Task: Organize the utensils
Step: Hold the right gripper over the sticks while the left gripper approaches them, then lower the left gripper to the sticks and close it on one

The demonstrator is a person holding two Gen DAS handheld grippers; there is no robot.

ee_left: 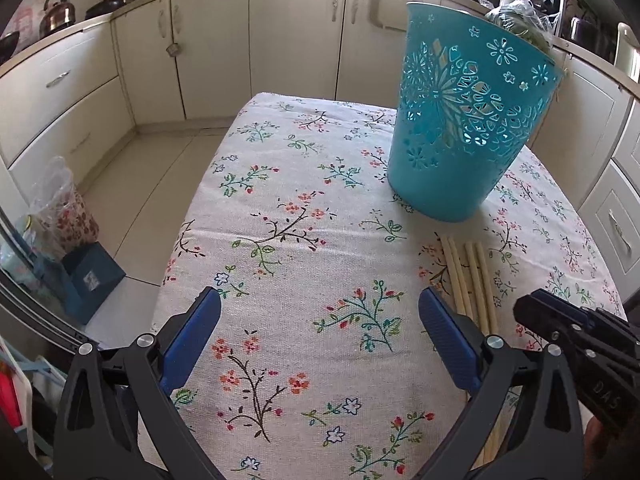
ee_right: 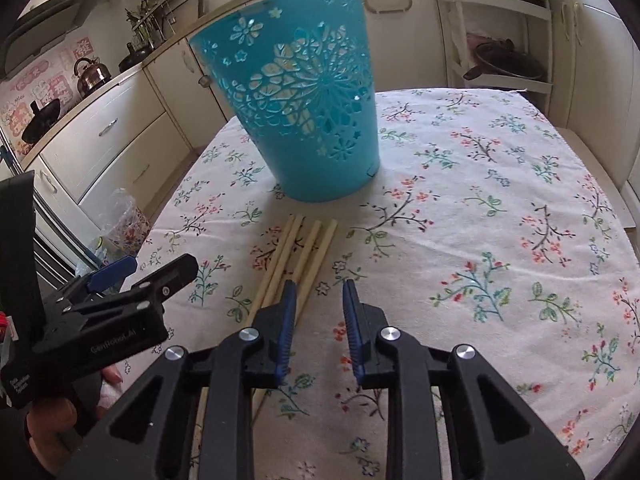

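Several pale wooden chopsticks (ee_left: 470, 280) lie side by side on the floral tablecloth, in front of a teal perforated basket (ee_left: 464, 120) that stands upright. In the right wrist view the chopsticks (ee_right: 296, 252) lie just left of and under my right gripper (ee_right: 320, 292), which is open with a narrow gap and holds nothing. The basket (ee_right: 300, 100) stands beyond them. My left gripper (ee_left: 320, 300) is wide open and empty over the cloth, left of the chopsticks. It also shows in the right wrist view (ee_right: 120, 300) at the left.
The table (ee_right: 520, 200) with the floral cloth stands in a kitchen with cream cabinets (ee_left: 280, 40) around it. A kettle (ee_left: 58, 10) sits on the far counter. Bags (ee_left: 60, 208) stand on the floor at the table's left.
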